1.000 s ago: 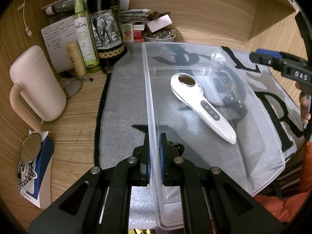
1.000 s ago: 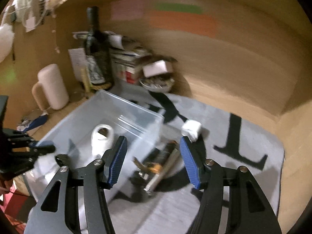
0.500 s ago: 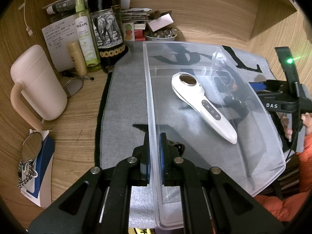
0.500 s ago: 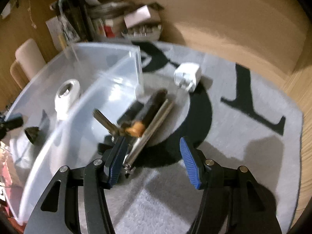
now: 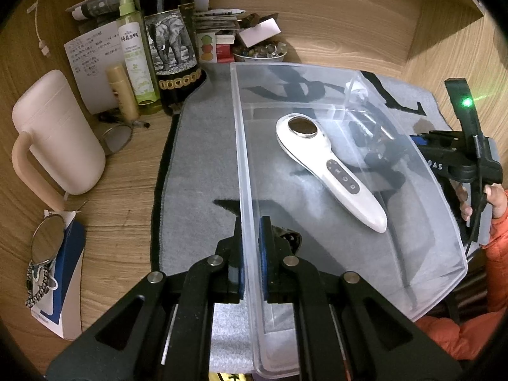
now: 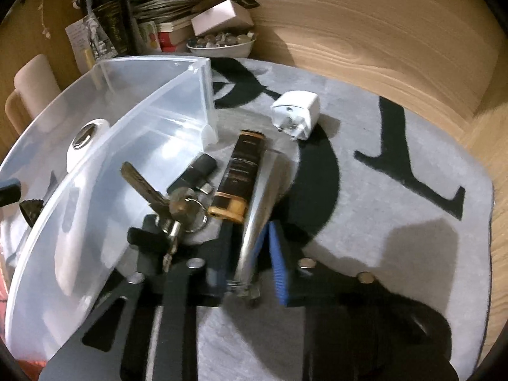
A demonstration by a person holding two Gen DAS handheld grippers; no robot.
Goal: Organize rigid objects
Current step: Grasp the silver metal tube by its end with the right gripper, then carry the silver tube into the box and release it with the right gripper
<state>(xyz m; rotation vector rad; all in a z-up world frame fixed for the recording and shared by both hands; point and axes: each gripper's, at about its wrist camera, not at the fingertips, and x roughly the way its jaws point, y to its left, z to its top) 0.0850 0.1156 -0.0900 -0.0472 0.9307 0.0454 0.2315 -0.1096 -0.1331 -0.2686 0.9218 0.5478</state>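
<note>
My left gripper [image 5: 250, 222] is shut on the near wall of a clear plastic bin [image 5: 244, 158]. Inside the bin lies a white handheld device [image 5: 330, 171]. Just right of the bin, on the grey mat, my right gripper [image 6: 250, 231] points down. Its jaws are closing, and the silver bar of a black-and-gold metal tool [image 6: 241, 171] sits between the blue pads [image 6: 277, 263], which press on it. A bunch of keys [image 6: 177, 203] and a black USB stick [image 6: 193, 171] lie against the tool's left side. A white plug adapter [image 6: 298, 111] rests farther back.
A wine bottle [image 5: 171, 41], spray bottle [image 5: 136, 54], pink jug [image 5: 54, 133], glasses [image 5: 117, 136], papers and a bowl of stones [image 5: 260, 52] crowd the wooden desk behind and left of the bin. A round mirror [image 5: 47, 238] lies at the left. A person's hand [image 5: 495, 200] holds the right gripper.
My right gripper dropped to the mat beside the bin and its jaws narrowed from wide apart onto the tool's silver bar. The left gripper and bin stayed put.
</note>
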